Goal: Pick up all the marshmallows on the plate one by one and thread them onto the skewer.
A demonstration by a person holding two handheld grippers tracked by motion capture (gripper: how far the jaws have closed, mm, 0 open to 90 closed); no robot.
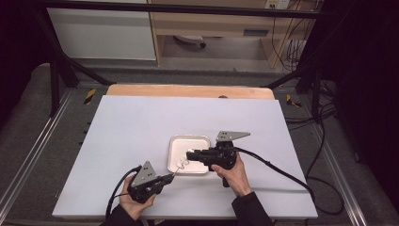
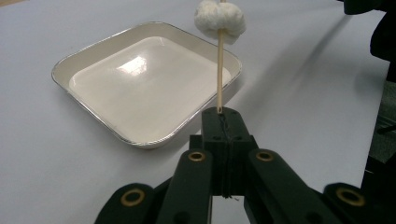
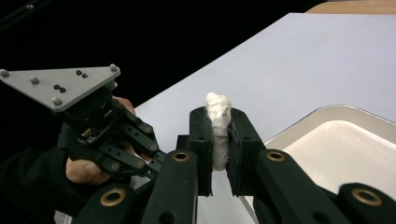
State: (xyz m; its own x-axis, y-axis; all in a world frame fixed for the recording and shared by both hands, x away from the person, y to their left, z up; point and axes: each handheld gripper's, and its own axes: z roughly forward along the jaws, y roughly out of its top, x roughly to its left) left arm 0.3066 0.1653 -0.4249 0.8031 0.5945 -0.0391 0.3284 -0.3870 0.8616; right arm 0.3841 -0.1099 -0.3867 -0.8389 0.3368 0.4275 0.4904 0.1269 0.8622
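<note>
A thin wooden skewer (image 2: 219,70) stands up from my left gripper (image 2: 222,116), whose jaws are shut on its lower end. A white marshmallow (image 2: 220,18) is threaded high on the skewer; in the high view it hangs over the front edge of the tray (image 1: 181,165). My left gripper (image 1: 168,178) sits just in front of the white square tray (image 1: 189,137). My right gripper (image 1: 189,154) reaches left over the tray. Its jaws are shut on a second white marshmallow (image 3: 218,126), squeezed upright between the pads. The left gripper (image 3: 93,126) lies just beyond it.
The tray (image 2: 53,74) looks bare inside, with a shiny rim (image 3: 327,109). A white sheet (image 1: 141,127) covers the table, and a wooden edge (image 1: 188,90) shows at the far side. Black cables (image 1: 282,172) trail off to the right.
</note>
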